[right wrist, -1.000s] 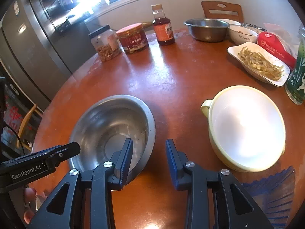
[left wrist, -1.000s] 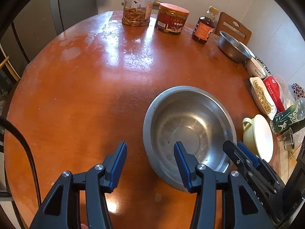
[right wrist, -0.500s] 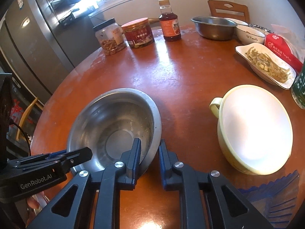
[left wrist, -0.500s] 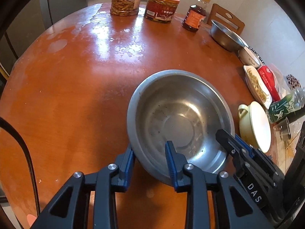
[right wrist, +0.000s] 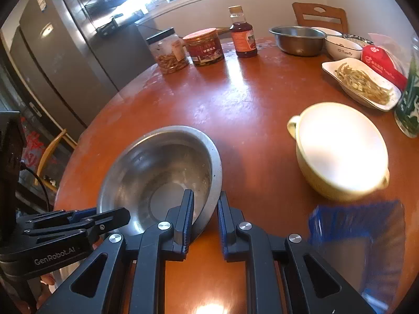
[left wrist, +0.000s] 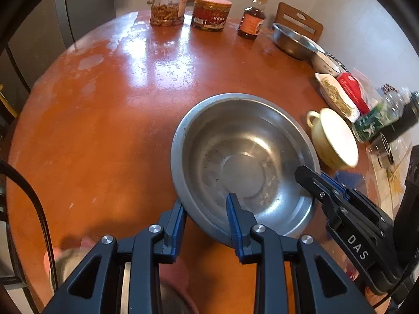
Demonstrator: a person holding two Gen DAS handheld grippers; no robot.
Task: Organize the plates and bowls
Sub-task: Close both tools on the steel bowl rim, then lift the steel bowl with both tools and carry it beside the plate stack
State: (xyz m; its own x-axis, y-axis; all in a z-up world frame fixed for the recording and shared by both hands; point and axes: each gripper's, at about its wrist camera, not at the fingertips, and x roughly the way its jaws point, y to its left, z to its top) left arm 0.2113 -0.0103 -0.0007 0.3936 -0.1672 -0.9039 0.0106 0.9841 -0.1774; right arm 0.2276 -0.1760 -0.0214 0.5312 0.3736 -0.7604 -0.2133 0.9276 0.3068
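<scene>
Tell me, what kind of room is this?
Most likely a home kitchen or dining corner: a round wooden table holds jars, a sauce bottle and dishes, a tall refrigerator stands beside it, and a wooden chair sits behind.

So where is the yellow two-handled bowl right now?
The yellow bowl sits on the table's right side, between the large steel bowl and the noodle dish.
</scene>
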